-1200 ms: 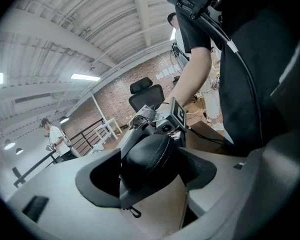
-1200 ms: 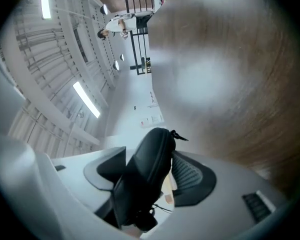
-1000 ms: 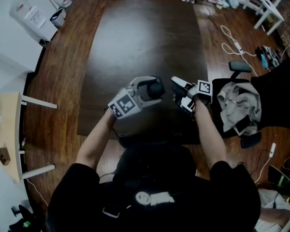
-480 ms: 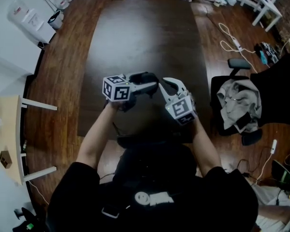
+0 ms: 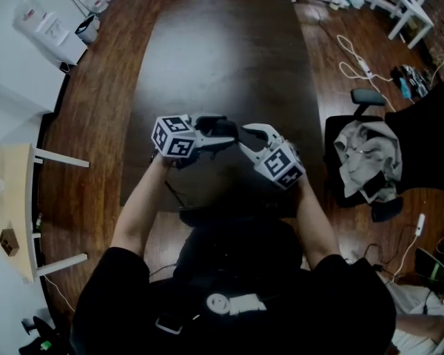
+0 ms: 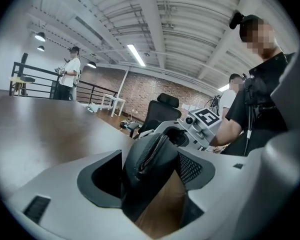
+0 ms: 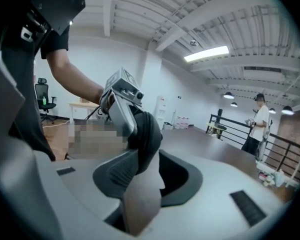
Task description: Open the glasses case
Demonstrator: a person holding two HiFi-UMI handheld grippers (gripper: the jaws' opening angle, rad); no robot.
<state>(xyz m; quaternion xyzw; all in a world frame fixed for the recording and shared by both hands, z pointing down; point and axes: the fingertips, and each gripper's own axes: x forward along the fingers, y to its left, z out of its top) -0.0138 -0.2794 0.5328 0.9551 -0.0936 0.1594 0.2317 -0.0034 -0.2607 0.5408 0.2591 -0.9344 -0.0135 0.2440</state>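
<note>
A black zippered glasses case hangs above the dark table, between my two grippers. My left gripper is shut on it. In the left gripper view the case fills the gap between the pads, zipper edge up. My right gripper comes in from the right. Its jaws have just been opening. In the right gripper view one end of the case sits between them. It lies against the ribbed left pad, and a gap shows on the other side.
An office chair draped with clothes stands right of the table, with cables on the wooden floor behind it. A small pale table is at the far left. People stand in the background of both gripper views.
Both grippers have rolled. The right one turned its marker cube upward and moved left to the case. The left one shifted up the picture with the case still in it.
</note>
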